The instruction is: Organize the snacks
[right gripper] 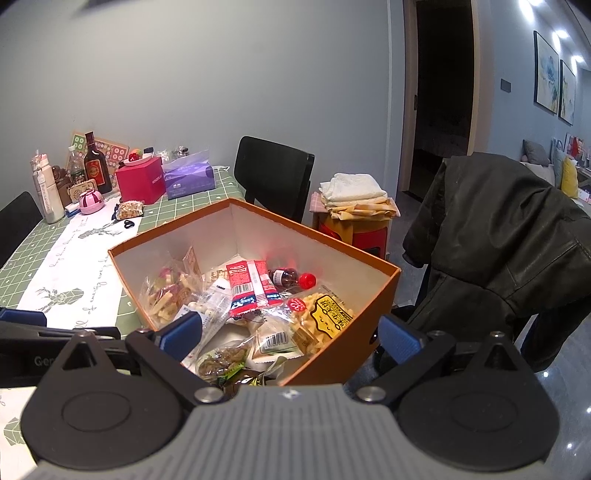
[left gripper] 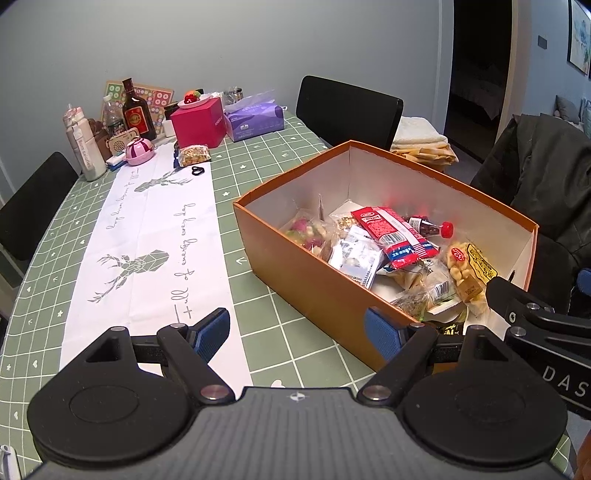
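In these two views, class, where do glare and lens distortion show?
Left wrist view: the doorway bows at the frame edge, and glare washes the red snack packet. Right wrist view: ceiling lights flare at top right; the orange box looks warped.

Left claw (left gripper: 297, 334): jaws wide apart, empty, level, pointing fwd. Right claw (right gripper: 290, 332): jaws wide apart, empty, slightly ahead and to the right of left; its tip shows at left view's edge.
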`<state>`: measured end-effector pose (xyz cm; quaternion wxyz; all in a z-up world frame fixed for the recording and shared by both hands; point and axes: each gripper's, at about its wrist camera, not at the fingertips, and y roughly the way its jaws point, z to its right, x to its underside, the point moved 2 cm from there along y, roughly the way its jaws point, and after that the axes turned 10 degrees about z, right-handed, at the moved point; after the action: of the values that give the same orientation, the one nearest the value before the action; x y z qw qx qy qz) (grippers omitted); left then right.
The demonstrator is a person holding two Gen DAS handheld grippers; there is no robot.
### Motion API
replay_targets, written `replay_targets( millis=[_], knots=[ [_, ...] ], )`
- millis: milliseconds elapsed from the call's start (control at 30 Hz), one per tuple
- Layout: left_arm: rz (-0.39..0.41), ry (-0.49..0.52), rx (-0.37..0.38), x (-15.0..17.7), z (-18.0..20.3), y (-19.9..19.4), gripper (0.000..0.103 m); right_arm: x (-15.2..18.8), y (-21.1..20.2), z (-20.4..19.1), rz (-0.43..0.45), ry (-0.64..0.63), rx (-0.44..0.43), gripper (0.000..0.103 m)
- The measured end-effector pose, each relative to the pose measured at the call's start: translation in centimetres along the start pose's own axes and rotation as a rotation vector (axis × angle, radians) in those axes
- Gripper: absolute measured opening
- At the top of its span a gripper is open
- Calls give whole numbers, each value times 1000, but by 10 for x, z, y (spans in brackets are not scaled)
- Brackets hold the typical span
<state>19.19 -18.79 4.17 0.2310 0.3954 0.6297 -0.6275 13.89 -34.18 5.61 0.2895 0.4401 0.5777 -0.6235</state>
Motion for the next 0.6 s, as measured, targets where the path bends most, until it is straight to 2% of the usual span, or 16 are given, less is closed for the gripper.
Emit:
replay_targets(
  millis=[600],
  knots=[
    [-3,-3,2,0,3,1,97,0,0,1,-2,-1,10,99]
  ],
)
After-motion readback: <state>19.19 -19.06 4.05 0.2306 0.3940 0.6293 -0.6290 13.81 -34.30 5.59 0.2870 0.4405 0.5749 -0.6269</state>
